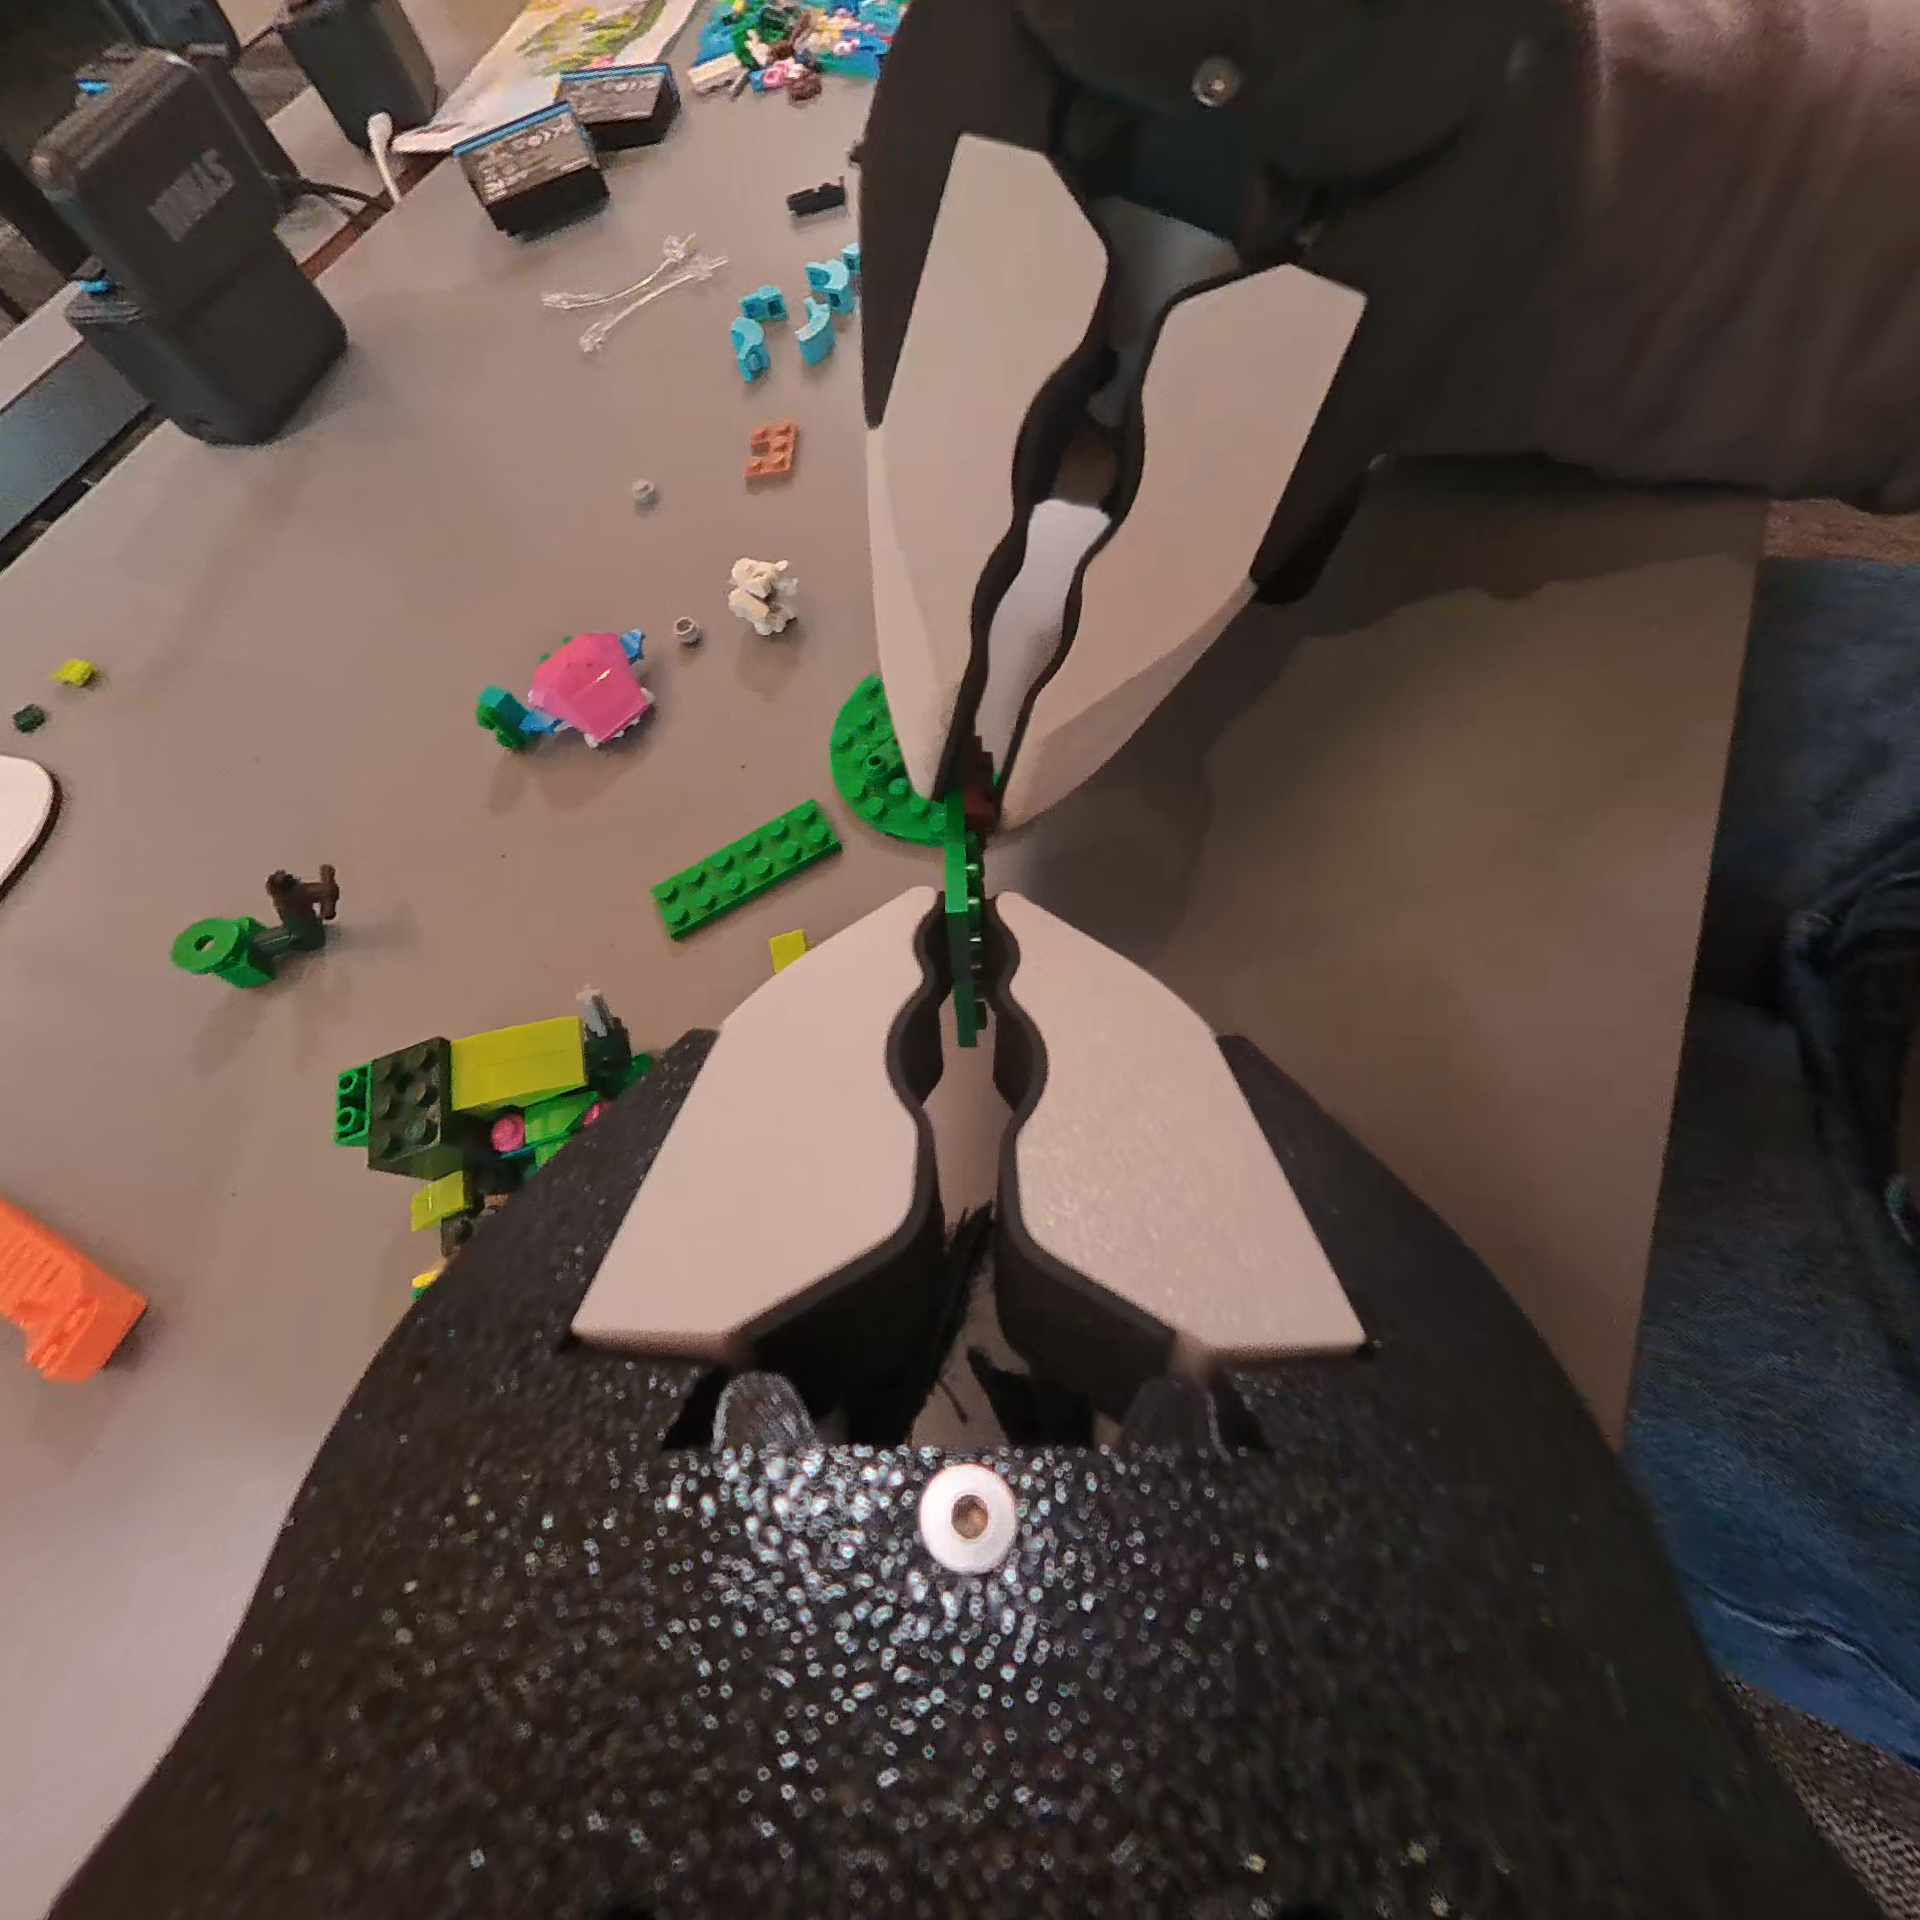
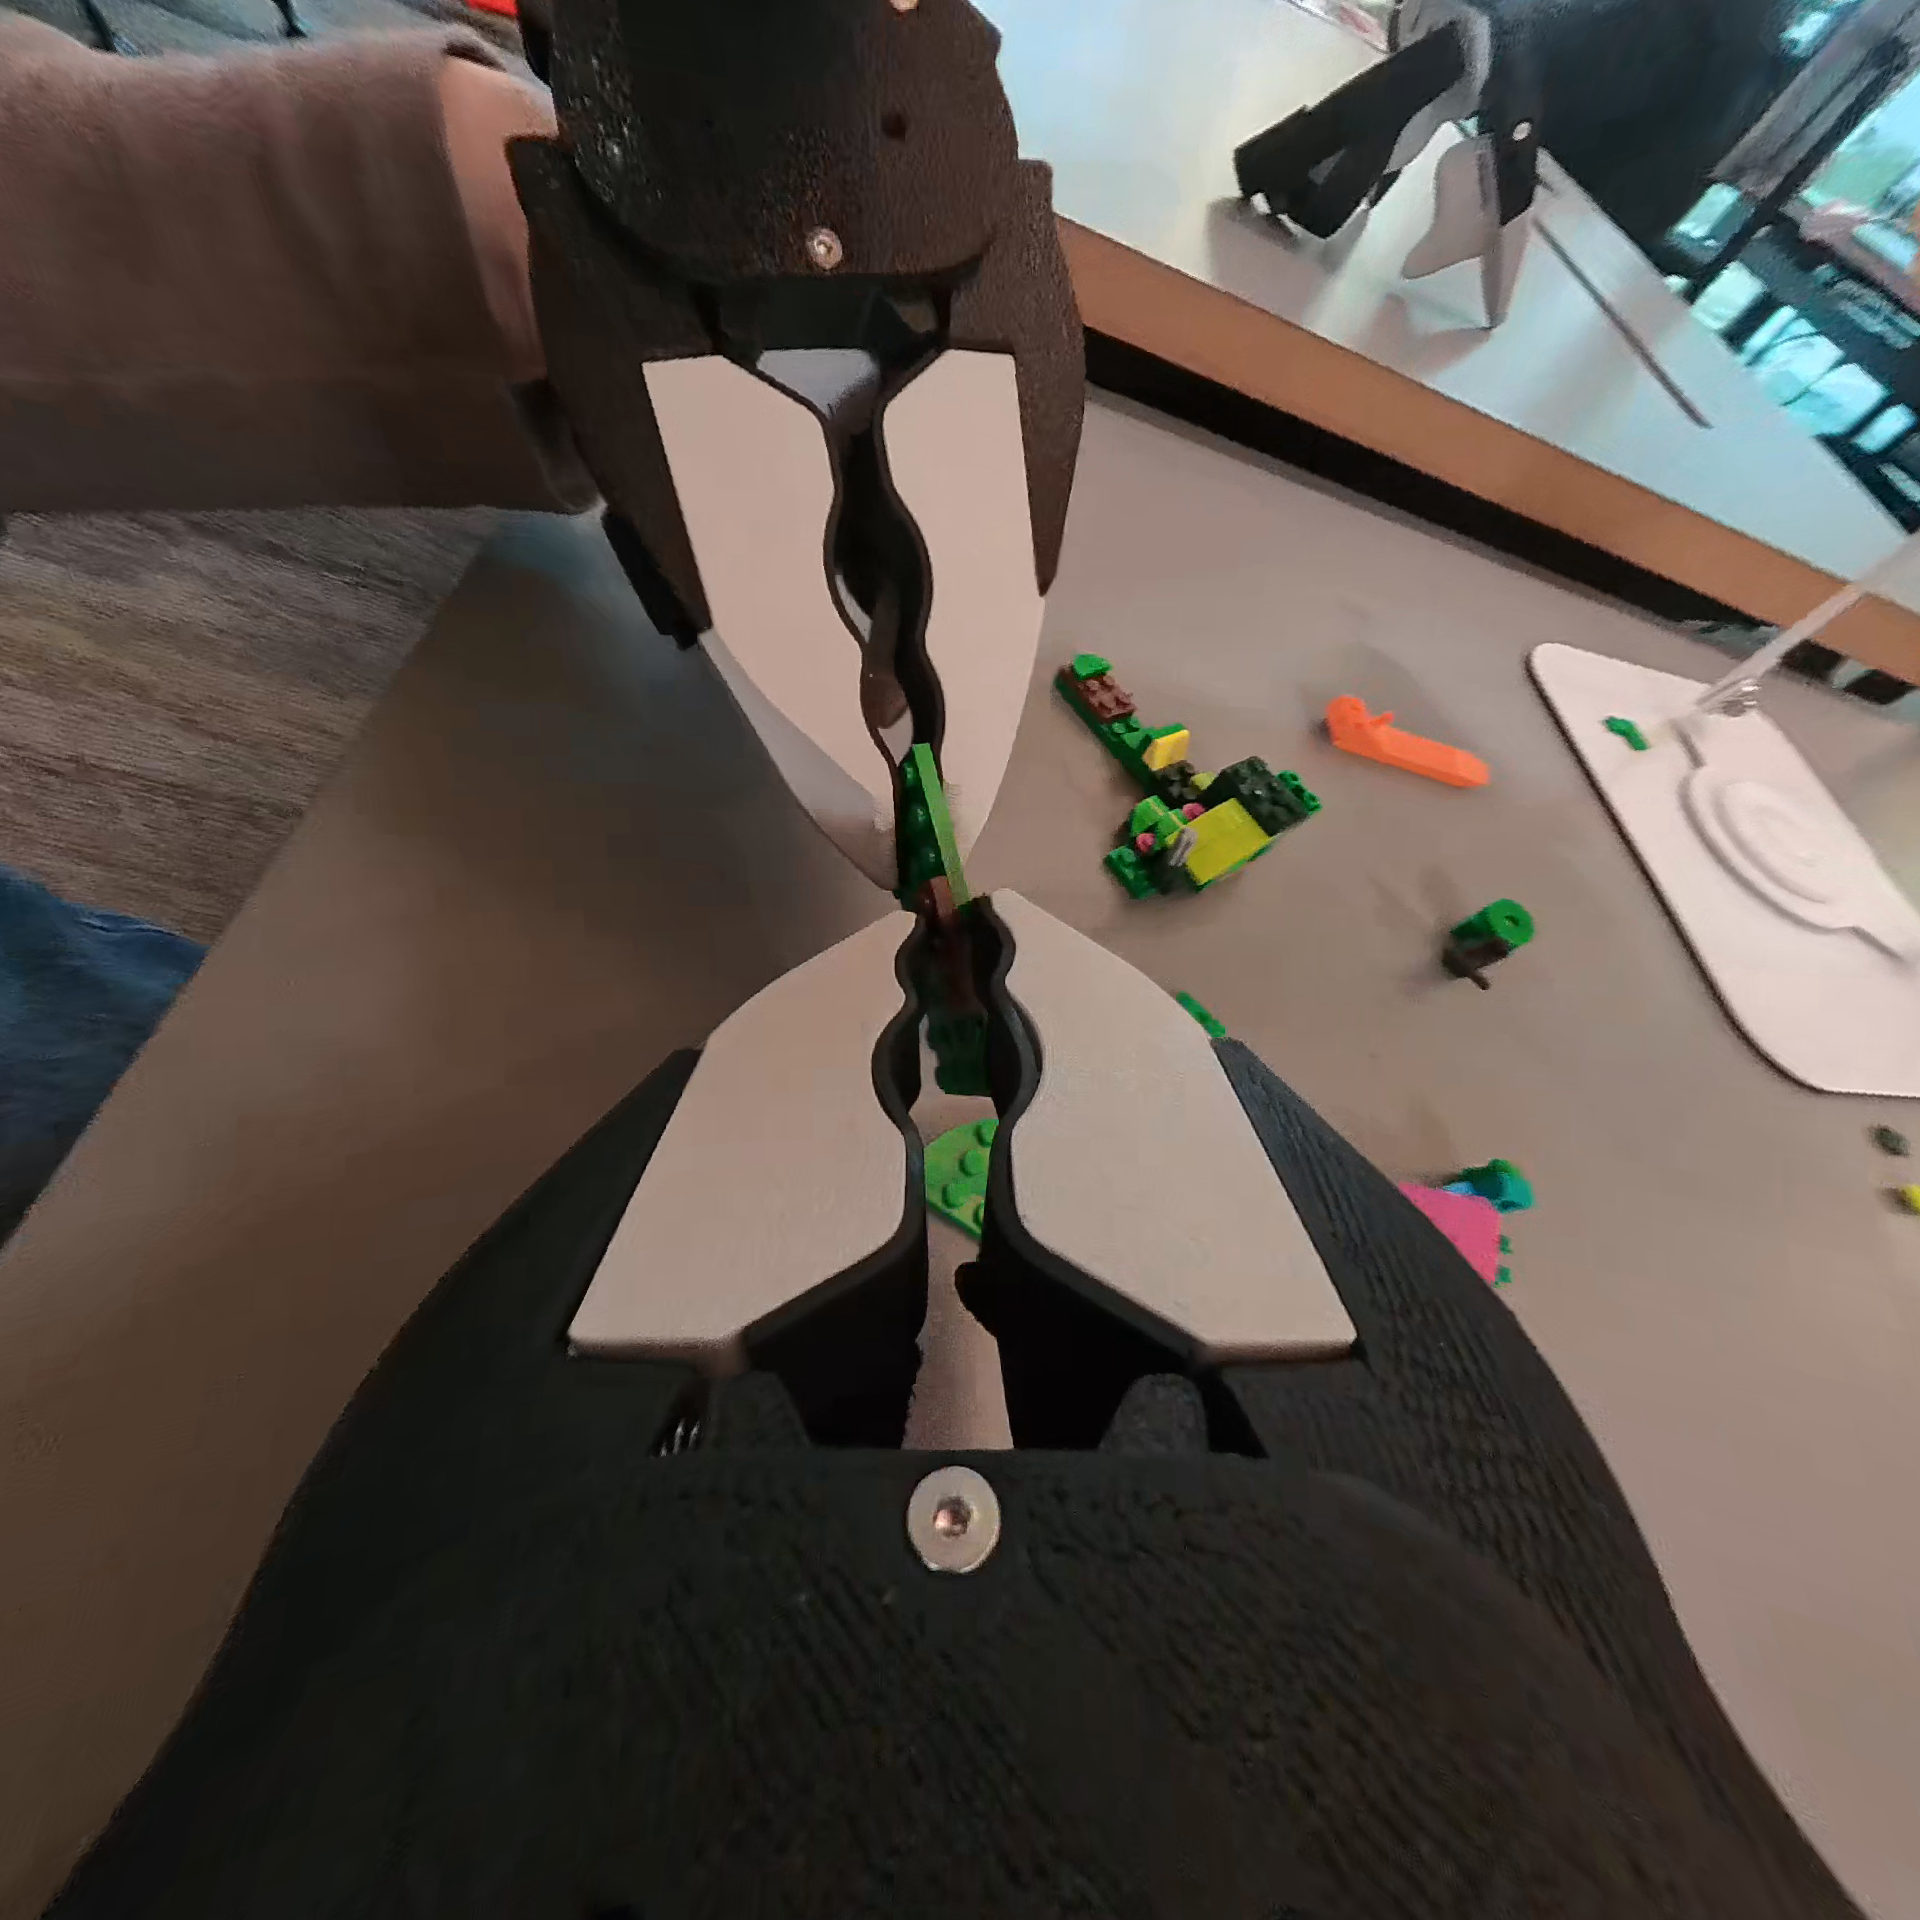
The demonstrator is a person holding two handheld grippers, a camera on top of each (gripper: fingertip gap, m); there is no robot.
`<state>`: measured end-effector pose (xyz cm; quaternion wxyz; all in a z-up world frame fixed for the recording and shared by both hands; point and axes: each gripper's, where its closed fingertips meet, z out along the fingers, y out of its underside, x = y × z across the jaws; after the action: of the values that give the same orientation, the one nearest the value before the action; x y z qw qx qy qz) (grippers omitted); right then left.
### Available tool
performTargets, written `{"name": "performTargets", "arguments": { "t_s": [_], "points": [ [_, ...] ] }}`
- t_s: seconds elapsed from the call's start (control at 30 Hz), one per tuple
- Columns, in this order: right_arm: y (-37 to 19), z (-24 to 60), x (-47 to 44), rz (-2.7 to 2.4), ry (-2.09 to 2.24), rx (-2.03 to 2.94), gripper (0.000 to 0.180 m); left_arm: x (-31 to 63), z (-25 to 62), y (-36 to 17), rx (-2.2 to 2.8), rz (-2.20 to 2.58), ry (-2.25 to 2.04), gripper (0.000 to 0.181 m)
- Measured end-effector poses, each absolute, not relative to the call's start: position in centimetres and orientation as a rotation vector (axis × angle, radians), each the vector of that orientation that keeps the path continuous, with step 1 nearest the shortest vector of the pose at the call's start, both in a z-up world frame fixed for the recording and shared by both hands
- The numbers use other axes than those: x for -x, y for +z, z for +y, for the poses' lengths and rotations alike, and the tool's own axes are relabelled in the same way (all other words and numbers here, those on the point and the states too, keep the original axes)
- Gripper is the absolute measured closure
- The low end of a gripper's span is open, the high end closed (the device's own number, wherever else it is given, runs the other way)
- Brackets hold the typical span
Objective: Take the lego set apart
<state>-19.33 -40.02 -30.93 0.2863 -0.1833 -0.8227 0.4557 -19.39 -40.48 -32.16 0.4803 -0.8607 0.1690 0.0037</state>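
Observation:
A small green lego plate assembly (image 1: pixel 964 914) with a brown piece (image 1: pixel 977 802) on it is held edge-on above the grey table (image 1: pixel 1299 935). My left gripper (image 1: pixel 961 920) is shut on its near end. My right gripper (image 1: pixel 977 816) comes in from above and is shut on the end with the brown piece. In the right wrist view the same assembly (image 2: pixel 928 821) spans between my right gripper (image 2: pixel 951 930) below and my left gripper (image 2: pixel 925 868) above. The two pairs of fingertips nearly touch.
On the table lie a green half-round plate (image 1: pixel 868 764), a long green plate (image 1: pixel 743 868), a pink piece (image 1: pixel 587 686), a green and lime cluster (image 2: pixel 1205 821), an orange separator tool (image 2: pixel 1403 748), teal pieces (image 1: pixel 800 312), black boxes (image 1: pixel 197 270) and a white mat (image 2: pixel 1766 883). The table edge (image 1: pixel 1704 935) is close.

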Motion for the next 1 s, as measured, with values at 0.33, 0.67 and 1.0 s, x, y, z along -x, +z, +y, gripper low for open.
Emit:
{"name": "performTargets", "arguments": {
  "t_s": [0.33, 0.67, 1.0],
  "points": [
    [-30.1, -38.5, 20.9, -2.059, 1.26, 0.639, 0.171, 21.3, -39.1, -31.5, 2.03, 0.317, 0.185, 0.176],
    [-26.5, -35.7, 23.1, -1.619, 0.784, 0.448, 0.151, 24.0, -38.0, -29.5, 1.908, -0.046, 0.203, 0.177],
    [-27.9, -37.0, 22.8, -1.653, 0.529, 0.179, 0.166, 22.5, -37.9, -29.8, 1.94, -0.119, -0.067, 0.177]
  ]
}}
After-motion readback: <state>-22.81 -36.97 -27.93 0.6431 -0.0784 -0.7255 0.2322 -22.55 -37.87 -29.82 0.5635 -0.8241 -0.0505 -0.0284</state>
